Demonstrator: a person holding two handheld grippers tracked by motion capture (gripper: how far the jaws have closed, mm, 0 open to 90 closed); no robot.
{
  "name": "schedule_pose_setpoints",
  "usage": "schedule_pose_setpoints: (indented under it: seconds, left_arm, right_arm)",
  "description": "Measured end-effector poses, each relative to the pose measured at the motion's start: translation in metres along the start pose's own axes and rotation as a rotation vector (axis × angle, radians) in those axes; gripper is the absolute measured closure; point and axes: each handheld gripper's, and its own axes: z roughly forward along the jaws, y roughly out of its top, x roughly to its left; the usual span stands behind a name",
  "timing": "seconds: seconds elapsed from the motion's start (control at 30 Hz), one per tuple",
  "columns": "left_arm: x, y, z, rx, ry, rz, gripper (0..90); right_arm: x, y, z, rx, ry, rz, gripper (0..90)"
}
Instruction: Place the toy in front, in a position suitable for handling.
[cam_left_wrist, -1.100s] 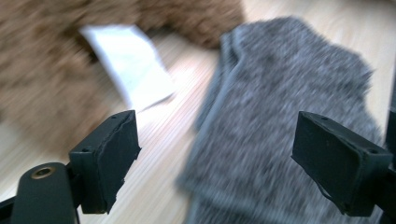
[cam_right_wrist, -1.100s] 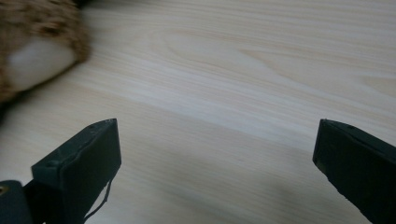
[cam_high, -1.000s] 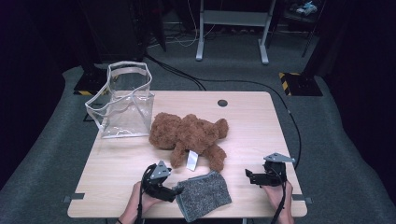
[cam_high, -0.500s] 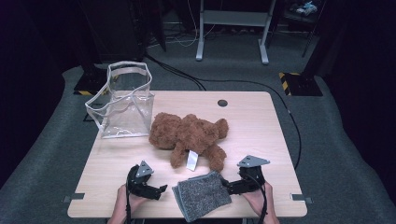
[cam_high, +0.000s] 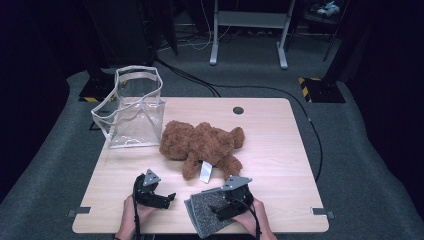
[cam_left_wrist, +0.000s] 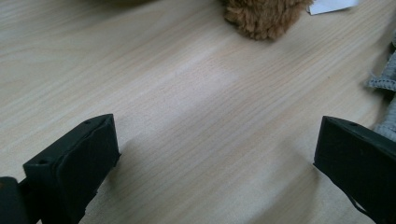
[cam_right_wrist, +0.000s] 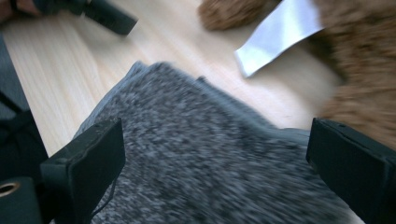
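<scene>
At the near edge of the counter (cam_high: 280, 150), around 6 o'clock, a grey cloth (cam_high: 205, 215) lies flat, folded into a rough rectangle. The right gripper (cam_high: 226, 210) hangs over the cloth's right part, its hand coming in from the bottom edge. In the right gripper view the jaws stand wide, one to each side of the cloth (cam_right_wrist: 210, 158) below them, and no pad presses on it; they have just been closing a little, with the cloth between them but not gripped.

At about 7 o'clock, just left of the cloth and apart from it, the left gripper (cam_high: 159, 197) sits low over bare wood, pointing right toward the cloth. Its jaws are spread wide with nothing between them; they have just been opening. The left gripper view shows plain counter (cam_left_wrist: 187, 93) between the jaws, with the cloth's edge (cam_left_wrist: 385, 84) at the right side and a brown paw (cam_left_wrist: 264, 18) at the top.

Near the centre lies a brown teddy (cam_high: 200, 142), sprawled with its legs toward the near edge. A white tag (cam_high: 205, 171) hangs from it, just beyond the cloth's far edge; whether the two touch I cannot tell.

At 10 o'clock a clear bag (cam_high: 132, 110) with white trim stands upright and open, just beside the teddy. At 12 o'clock, near the far edge, is a small dark hole (cam_high: 238, 110).
</scene>
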Motion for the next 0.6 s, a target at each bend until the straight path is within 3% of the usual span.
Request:
schedule_pose_setpoints:
  seconds: [0.1, 0.17, 0.2, 0.27, 0.33, 0.4, 0.47, 0.5, 0.57, 0.6]
  left_arm:
    - [-0.002, 0.001, 0.001, 0.011, 0.015, 0.014, 0.0]
    - [-0.001, 0.001, 0.001, 0.014, 0.013, 0.024, 0.0]
    - [-0.001, 0.001, 0.002, 0.006, 0.01, 0.019, 0.0]
    - [0.0, 0.001, 0.002, 0.007, 0.014, 0.018, 0.0]
    - [0.0, 0.001, 0.002, 0.007, 0.013, 0.019, 0.0]
    - [0.0, 0.001, 0.002, 0.007, 0.013, 0.018, 0.0]
    - [0.0, 0.001, 0.002, 0.01, 0.011, 0.02, 0.0]
    - [0.0, 0.001, 0.002, 0.01, 0.013, 0.022, 0.0]
    - [0.0, 0.001, 0.002, 0.01, 0.011, 0.019, 0.0]
    - [0.0, 0.001, 0.002, 0.01, 0.013, 0.022, 0.0]
  right_arm:
    - [0.007, -0.003, 0.014, 0.053, 0.025, -0.026, 11.8]
    - [0.008, -0.004, 0.017, 0.066, 0.022, -0.027, 13.4]
    - [0.007, -0.005, 0.021, 0.065, 0.022, -0.05, 14.7]
    - [0.01, -0.009, 0.025, 0.095, 0.014, -0.03, 21.3]
    - [0.009, -0.01, 0.025, 0.094, 0.013, -0.029, 24.0]
    - [0.009, -0.01, 0.023, 0.095, 0.011, -0.021, 32.8]
    - [0.006, -0.013, 0.022, 0.072, 0.008, -0.044, 42.8]
    - [0.006, -0.013, 0.022, 0.072, 0.008, -0.044, 42.8]
    - [0.005, -0.015, 0.019, 0.063, 0.002, -0.05, 56.8]
    - [0.005, -0.015, 0.019, 0.063, 0.002, -0.05, 56.8]
